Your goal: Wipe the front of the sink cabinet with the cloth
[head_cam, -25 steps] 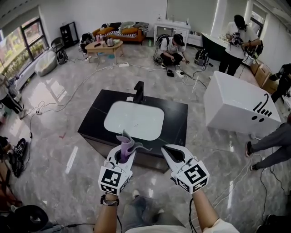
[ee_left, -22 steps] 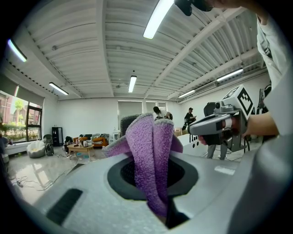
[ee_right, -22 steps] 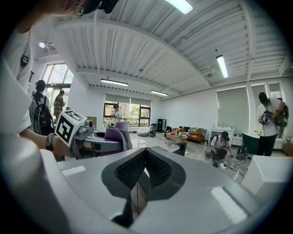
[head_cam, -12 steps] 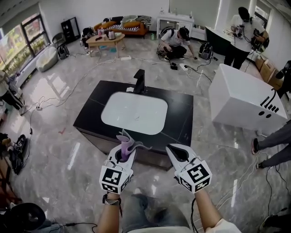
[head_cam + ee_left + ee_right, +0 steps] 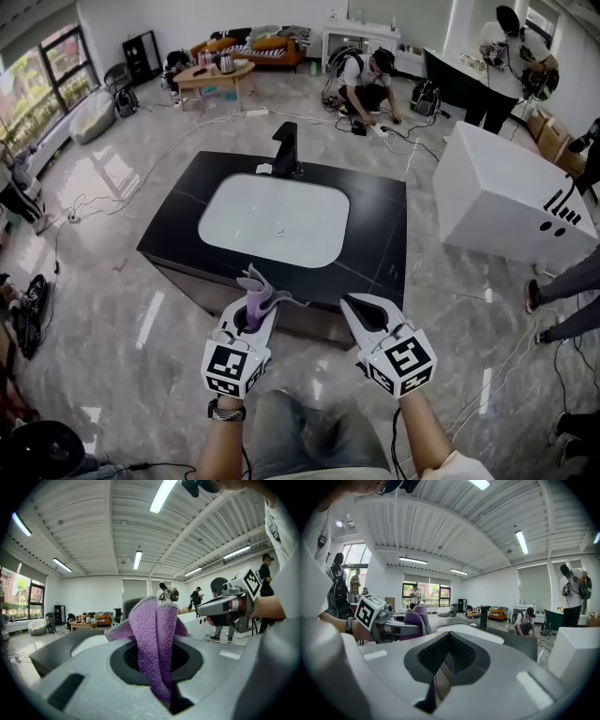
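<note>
Approach step, by my reading: the left gripper (image 5: 255,311) has its fingers clamped on the purple cloth (image 5: 262,290), held near the sink cabinet (image 5: 183,279). The right gripper (image 5: 362,309) has its fingers closed together on nothing. Next the cloth must come down and press against the cabinet's front face.

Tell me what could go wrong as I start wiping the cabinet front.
1. Clamped in the left gripper, the cloth sticks out as a narrow bunch; dragged along the cabinet front, it might pull free.
2. The bare fingers on either side could scrape the cabinet front.
</note>
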`<control>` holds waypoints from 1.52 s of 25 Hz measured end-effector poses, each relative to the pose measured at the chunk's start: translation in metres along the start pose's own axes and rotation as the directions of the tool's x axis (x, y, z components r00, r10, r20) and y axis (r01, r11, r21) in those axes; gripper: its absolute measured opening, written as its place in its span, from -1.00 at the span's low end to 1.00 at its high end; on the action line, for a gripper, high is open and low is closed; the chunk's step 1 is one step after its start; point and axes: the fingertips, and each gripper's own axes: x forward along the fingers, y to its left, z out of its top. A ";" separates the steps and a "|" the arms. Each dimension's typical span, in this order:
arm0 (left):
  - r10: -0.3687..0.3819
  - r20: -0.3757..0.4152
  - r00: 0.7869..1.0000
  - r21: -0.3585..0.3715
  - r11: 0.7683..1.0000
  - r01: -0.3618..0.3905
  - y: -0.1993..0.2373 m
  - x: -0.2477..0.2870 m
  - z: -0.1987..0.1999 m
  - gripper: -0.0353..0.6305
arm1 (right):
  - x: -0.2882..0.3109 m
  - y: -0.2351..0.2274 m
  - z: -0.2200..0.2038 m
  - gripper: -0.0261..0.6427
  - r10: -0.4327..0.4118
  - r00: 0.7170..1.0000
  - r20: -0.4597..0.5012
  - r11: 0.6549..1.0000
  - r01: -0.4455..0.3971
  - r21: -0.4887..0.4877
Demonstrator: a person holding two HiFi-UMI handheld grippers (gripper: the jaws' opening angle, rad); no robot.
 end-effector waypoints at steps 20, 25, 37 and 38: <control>0.035 0.042 0.998 -0.014 0.999 -0.035 0.028 0.021 -0.171 -0.74 | 0.057 0.040 -0.142 -0.90 0.084 0.996 0.027 0.996 -0.084 -0.014; 0.049 0.061 0.997 0.015 0.999 -0.050 0.034 0.031 -0.215 -0.74 | 0.066 0.048 -0.190 -0.90 0.111 0.992 0.055 0.994 -0.110 -0.019; 0.127 0.115 0.985 -0.036 0.992 -0.124 0.071 0.055 -0.302 -0.74 | 0.081 0.061 -0.296 -0.90 0.152 0.985 0.087 0.987 -0.146 -0.073; 0.133 0.115 0.984 -0.035 0.991 -0.130 0.075 0.058 -0.303 -0.74 | 0.080 0.059 -0.302 -0.90 0.150 0.985 0.081 0.987 -0.144 -0.070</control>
